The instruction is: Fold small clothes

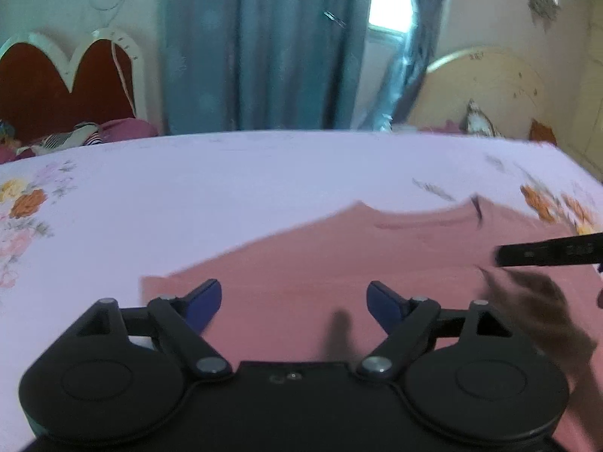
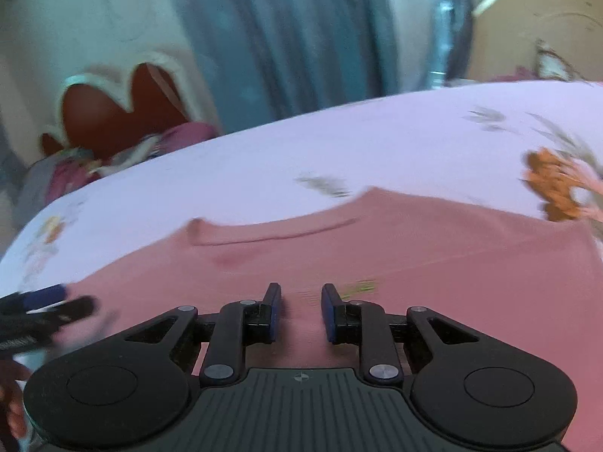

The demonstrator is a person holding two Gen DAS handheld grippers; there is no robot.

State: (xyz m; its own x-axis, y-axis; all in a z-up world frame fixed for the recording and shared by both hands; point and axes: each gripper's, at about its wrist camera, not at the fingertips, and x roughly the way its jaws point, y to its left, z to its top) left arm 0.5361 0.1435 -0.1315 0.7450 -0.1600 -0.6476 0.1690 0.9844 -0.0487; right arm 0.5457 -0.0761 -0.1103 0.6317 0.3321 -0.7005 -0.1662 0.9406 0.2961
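A small pink shirt [image 1: 339, 248] lies flat on a white floral bedsheet [image 1: 188, 188], neckline toward the far side. My left gripper [image 1: 294, 293] hovers over the shirt's near left part with its blue-padded fingers wide apart and nothing between them. In the right wrist view the same shirt [image 2: 414, 241] fills the lower half. My right gripper [image 2: 300, 297] is above its middle, its jaws partly open with a narrow gap and empty. The right gripper's finger [image 1: 546, 250] shows at the right edge of the left wrist view, and the left gripper [image 2: 41, 309] at the left edge of the right wrist view.
The bed's far edge meets teal curtains [image 1: 264, 45] and a window. A red heart-shaped headboard [image 1: 56, 86] with pillows stands at the left and a beige round headboard [image 1: 482, 86] at the right. My hand [image 1: 546, 312] shows at the right.
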